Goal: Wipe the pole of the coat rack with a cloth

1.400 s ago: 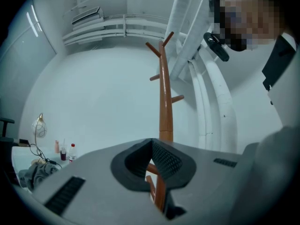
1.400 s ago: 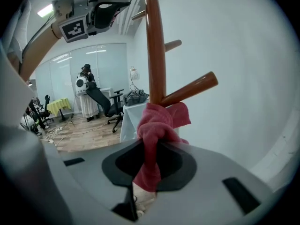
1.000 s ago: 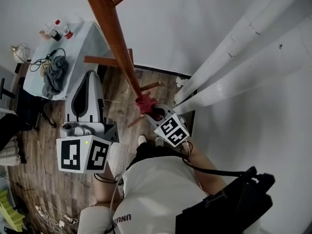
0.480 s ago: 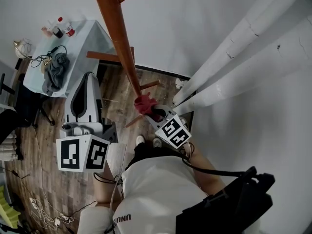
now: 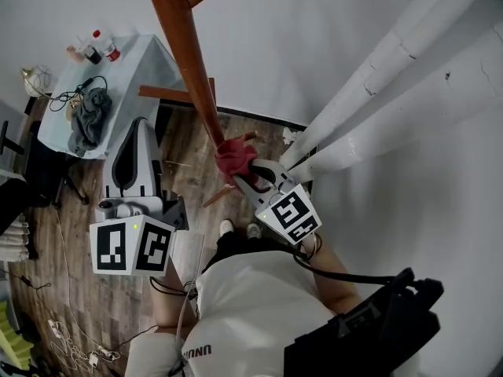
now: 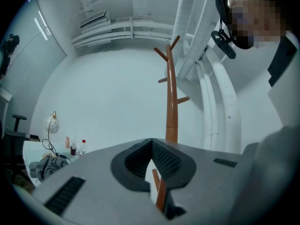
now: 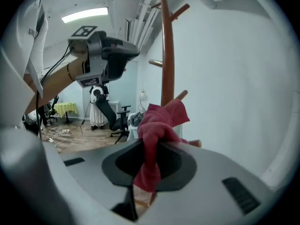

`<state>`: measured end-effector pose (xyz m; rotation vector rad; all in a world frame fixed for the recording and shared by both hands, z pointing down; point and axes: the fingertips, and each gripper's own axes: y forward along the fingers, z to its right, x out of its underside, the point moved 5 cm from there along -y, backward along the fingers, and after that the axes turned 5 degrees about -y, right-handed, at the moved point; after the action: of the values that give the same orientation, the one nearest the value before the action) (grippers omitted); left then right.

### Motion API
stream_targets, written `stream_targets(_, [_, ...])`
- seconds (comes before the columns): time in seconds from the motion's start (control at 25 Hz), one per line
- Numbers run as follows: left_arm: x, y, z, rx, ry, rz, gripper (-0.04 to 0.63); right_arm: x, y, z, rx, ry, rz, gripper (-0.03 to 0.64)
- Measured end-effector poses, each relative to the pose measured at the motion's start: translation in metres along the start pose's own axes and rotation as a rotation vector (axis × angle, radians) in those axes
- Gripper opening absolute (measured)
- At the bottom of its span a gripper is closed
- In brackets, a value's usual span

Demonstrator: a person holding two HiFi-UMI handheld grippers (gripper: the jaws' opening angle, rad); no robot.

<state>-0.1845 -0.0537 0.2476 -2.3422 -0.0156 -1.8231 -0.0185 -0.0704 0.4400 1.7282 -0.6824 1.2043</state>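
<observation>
The brown wooden coat rack pole (image 5: 189, 61) slants down from the top of the head view, with short pegs (image 5: 169, 94) on it. A red cloth (image 5: 234, 159) is pressed against the pole low down, near a peg. My right gripper (image 5: 242, 173) is shut on that cloth; in the right gripper view the cloth (image 7: 157, 125) hangs bunched from the jaws in front of the pole (image 7: 167, 55). My left gripper (image 5: 141, 124) is at lower left, away from the pole, shut with nothing in it. The left gripper view looks at the pole (image 6: 171, 102) from a distance.
A pale table (image 5: 137, 61) at upper left carries small bottles (image 5: 100, 47), a cable and a grey rag (image 5: 88, 120). Thick white pipes (image 5: 377, 77) run along the wall on the right. Cables (image 5: 75, 344) lie on the wooden floor. An office chair (image 7: 123, 118) stands farther back.
My right gripper has slid the red cloth a little way up the pole, and its marker cube has shifted right. The left gripper has barely moved.
</observation>
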Motion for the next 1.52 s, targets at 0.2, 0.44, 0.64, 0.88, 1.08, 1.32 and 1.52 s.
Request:
stream_targets(0.2, [0.001,0.002,-0.001,-0.001,-0.001,-0.006,0.009,-0.037,-0.020,0.018,0.077,-0.017,0.123,0.071])
stream_targets(0.44, [0.002,-0.003,-0.002,0.011,-0.001,-0.009,0.009,-0.062,-0.041,0.030,0.167,0.002,0.231,0.071])
stream_targets(0.64, [0.002,-0.005,-0.002,0.014,-0.001,-0.012,0.009,-0.070,-0.050,0.036,0.221,0.015,0.261,0.071])
stream_targets(0.88, [0.000,-0.010,-0.004,0.018,-0.007,-0.013,0.009,-0.076,-0.057,0.036,0.267,0.009,0.280,0.069])
stream_targets(1.08, [-0.001,-0.012,-0.005,0.022,-0.005,-0.007,0.009,-0.077,-0.058,0.036,0.285,0.016,0.290,0.071])
stream_targets(1.32, [0.000,-0.011,-0.006,0.027,-0.010,-0.008,0.009,-0.078,-0.060,0.038,0.303,0.026,0.294,0.071])
stream_targets(1.52, [0.001,-0.010,-0.005,0.030,-0.011,-0.015,0.009,-0.078,-0.063,0.040,0.310,0.028,0.298,0.071])
